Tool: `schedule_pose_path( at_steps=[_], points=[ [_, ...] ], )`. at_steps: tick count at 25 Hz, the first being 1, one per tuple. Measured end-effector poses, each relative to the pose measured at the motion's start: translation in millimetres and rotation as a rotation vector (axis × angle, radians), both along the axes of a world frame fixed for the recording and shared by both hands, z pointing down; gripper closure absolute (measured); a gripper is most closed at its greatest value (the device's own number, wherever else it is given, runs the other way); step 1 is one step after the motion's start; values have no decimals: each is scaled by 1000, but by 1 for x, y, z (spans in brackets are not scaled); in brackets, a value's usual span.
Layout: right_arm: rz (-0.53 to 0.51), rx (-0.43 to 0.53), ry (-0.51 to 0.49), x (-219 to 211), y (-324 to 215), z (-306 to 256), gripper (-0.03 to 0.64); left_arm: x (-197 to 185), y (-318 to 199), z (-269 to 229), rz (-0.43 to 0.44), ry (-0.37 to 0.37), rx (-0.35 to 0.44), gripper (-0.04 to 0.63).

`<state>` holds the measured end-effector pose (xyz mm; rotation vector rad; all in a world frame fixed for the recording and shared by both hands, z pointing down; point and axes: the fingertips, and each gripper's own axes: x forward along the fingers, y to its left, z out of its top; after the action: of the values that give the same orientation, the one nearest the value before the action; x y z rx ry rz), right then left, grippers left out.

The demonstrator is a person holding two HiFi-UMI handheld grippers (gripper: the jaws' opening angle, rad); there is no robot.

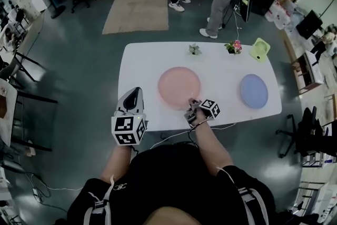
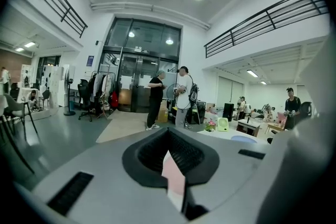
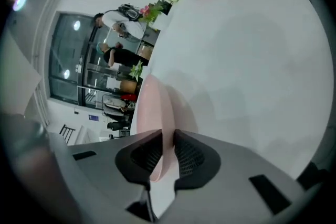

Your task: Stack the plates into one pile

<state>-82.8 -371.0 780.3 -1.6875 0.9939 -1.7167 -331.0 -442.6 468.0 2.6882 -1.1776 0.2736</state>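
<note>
Head view: right gripper (image 1: 191, 104) pinches the near rim of the pink plate (image 1: 179, 86) at the table (image 1: 141, 66) front edge; open tabletop separates the blue plate (image 1: 254, 90).

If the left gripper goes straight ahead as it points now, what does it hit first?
Probably the bare table, left of the pink plate: the left gripper points along the table's left side, tilted slightly down. Height is unclear; it might pass over the far edge.
</note>
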Motion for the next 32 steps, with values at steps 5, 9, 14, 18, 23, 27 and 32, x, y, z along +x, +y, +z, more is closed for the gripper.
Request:
schedule_pose_path(
  at_steps=[5, 9, 14, 18, 23, 27, 32],
  points=[
    [30, 35, 31, 4, 13, -21, 534, 14, 4, -4, 70, 11, -7, 583],
    [108, 106, -9, 16, 29, -44, 536, 38, 11, -9, 138, 17, -10, 583],
    [244, 174, 9, 46, 68, -76, 535, 79, 26, -8, 271, 25, -29, 583],
    [366, 226, 21, 78, 104, -92, 535, 125, 40, 2, 385, 33, -42, 583],
    [565, 251, 57, 132, 177, -117, 535, 207, 81, -2, 574, 35, -47, 583],
    [667, 244, 111, 172, 234, -126, 535, 270, 125, -1, 706, 35, -39, 583],
    [753, 255, 119, 229, 291, -124, 535, 348, 178, 1, 798, 43, -21, 583]
  ],
)
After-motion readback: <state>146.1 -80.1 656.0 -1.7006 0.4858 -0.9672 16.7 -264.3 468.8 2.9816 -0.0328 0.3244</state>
